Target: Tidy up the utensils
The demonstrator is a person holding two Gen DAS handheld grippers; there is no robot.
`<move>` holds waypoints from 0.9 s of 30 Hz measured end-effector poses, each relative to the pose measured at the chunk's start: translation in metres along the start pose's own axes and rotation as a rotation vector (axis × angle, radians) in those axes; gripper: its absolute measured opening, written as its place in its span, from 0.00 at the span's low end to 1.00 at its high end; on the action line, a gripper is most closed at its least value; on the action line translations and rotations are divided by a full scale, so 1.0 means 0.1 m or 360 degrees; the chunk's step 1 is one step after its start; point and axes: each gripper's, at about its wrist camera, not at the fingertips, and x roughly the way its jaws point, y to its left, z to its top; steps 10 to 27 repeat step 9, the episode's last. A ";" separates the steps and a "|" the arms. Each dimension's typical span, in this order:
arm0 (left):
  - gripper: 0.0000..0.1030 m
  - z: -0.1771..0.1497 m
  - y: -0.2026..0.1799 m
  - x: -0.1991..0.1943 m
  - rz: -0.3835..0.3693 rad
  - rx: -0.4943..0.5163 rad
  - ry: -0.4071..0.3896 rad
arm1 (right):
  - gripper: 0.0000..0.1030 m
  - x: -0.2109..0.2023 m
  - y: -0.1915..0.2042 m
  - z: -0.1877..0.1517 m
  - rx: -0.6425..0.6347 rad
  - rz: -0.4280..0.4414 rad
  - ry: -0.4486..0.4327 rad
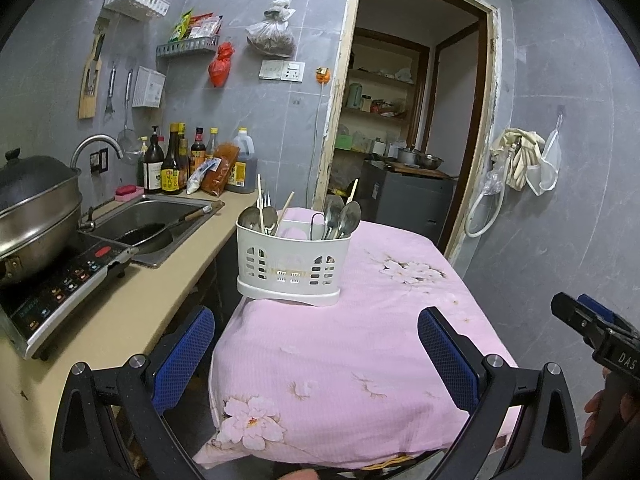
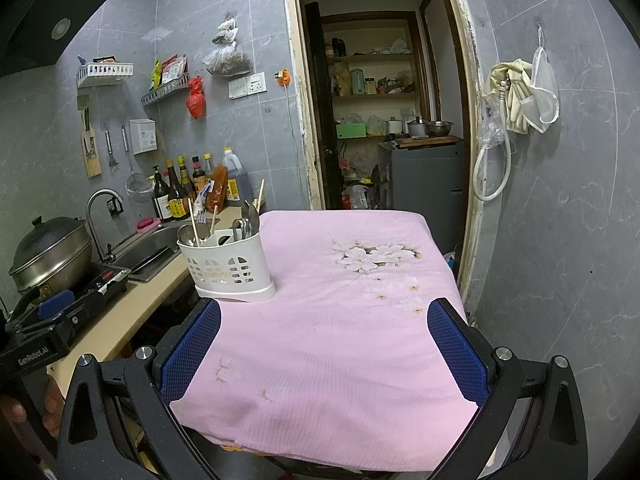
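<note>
Left tongs point(image 1: 316, 354) gape empty above the pink-covered table point(image 1: 360, 360); the white caddy point(image 1: 290, 264) with spoons and chopsticks stands at its far left edge. Right tongs point(image 2: 324, 344), also spread and empty, should approach the caddy point(image 2: 228, 268) level, choosing one utensil.

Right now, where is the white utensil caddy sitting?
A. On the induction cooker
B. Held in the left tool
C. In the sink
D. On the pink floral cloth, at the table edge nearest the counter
D: the white utensil caddy stands on the pink floral cloth at its counter-side edge, with both tools open and empty.
</note>
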 end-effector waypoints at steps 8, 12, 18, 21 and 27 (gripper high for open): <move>0.99 -0.01 -0.04 -0.01 0.0025 0.0031 -0.0002 | 0.99 0.00 -0.01 0.00 -0.0001 -0.0001 0.0005; 0.99 -0.01 -0.05 0.00 0.0028 0.0030 -0.0002 | 0.99 -0.01 -0.02 -0.01 -0.0001 -0.0002 0.0007; 0.99 -0.01 -0.05 0.00 0.0028 0.0030 -0.0002 | 0.99 -0.01 -0.02 -0.01 -0.0001 -0.0002 0.0007; 0.99 -0.01 -0.05 0.00 0.0028 0.0030 -0.0002 | 0.99 -0.01 -0.02 -0.01 -0.0001 -0.0002 0.0007; 0.99 -0.01 -0.05 0.00 0.0028 0.0030 -0.0002 | 0.99 -0.01 -0.02 -0.01 -0.0001 -0.0002 0.0007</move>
